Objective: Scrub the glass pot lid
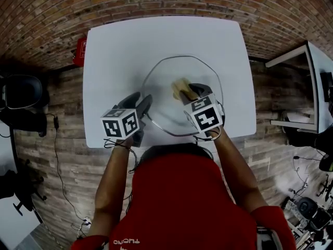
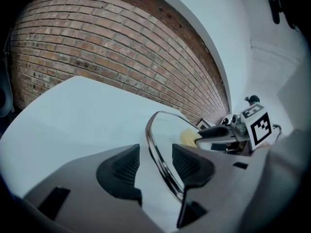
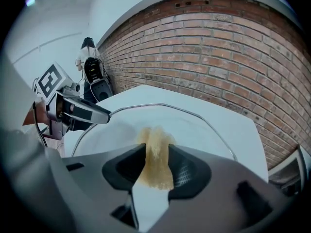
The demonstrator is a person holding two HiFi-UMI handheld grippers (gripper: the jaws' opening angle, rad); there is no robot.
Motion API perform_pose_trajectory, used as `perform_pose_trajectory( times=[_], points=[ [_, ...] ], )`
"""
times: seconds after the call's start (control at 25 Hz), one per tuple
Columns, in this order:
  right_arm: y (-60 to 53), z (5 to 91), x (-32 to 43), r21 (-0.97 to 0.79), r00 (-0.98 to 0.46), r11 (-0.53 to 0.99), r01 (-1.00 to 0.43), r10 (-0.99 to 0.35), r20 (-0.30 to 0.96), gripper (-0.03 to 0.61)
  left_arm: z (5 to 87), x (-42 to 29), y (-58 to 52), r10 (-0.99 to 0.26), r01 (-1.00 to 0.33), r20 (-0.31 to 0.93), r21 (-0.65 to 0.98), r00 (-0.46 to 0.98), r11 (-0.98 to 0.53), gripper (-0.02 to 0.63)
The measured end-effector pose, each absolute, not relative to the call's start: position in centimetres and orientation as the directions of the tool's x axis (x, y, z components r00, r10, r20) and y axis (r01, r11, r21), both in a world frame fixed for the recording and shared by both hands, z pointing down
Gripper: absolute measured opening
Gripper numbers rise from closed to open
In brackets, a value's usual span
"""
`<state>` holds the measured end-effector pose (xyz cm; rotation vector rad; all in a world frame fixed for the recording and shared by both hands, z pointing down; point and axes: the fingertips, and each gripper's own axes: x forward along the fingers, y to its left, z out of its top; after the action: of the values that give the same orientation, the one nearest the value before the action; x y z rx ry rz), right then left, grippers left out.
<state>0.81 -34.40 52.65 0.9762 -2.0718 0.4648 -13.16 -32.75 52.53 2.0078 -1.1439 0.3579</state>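
The glass pot lid with a metal rim lies flat on the white table, near its front edge. A yellow sponge rests on the glass. My left gripper is at the lid's left rim; in the left gripper view its jaws stand open astride the rim, with a gap on each side. My right gripper is over the lid's middle. In the right gripper view its jaws are wide apart with the sponge standing between the pads.
A red object sits at the table's back left corner. A black office chair stands on the brick floor to the left, and another white table to the right. Cables trail across the floor at left.
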Motion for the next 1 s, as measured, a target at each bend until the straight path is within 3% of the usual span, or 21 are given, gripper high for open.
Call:
perform_pose_trajectory(
  times=[0.44, 1.0],
  points=[
    [-34.3, 53.1, 0.4, 0.021, -0.366, 0.636, -0.772, -0.471, 0.802, 0.064, 53.1, -12.6, -32.9, -0.563, -0.805, 0.585, 0.507, 0.584, -0.308, 0.136],
    [-37.3, 49.3, -2.5, -0.016, -0.419, 0.594, -0.804, -0.547, 0.725, 0.054, 53.1, -13.0, -33.1, -0.569, -0.825, 0.608, 0.493, 0.553, -0.274, 0.117]
  ],
)
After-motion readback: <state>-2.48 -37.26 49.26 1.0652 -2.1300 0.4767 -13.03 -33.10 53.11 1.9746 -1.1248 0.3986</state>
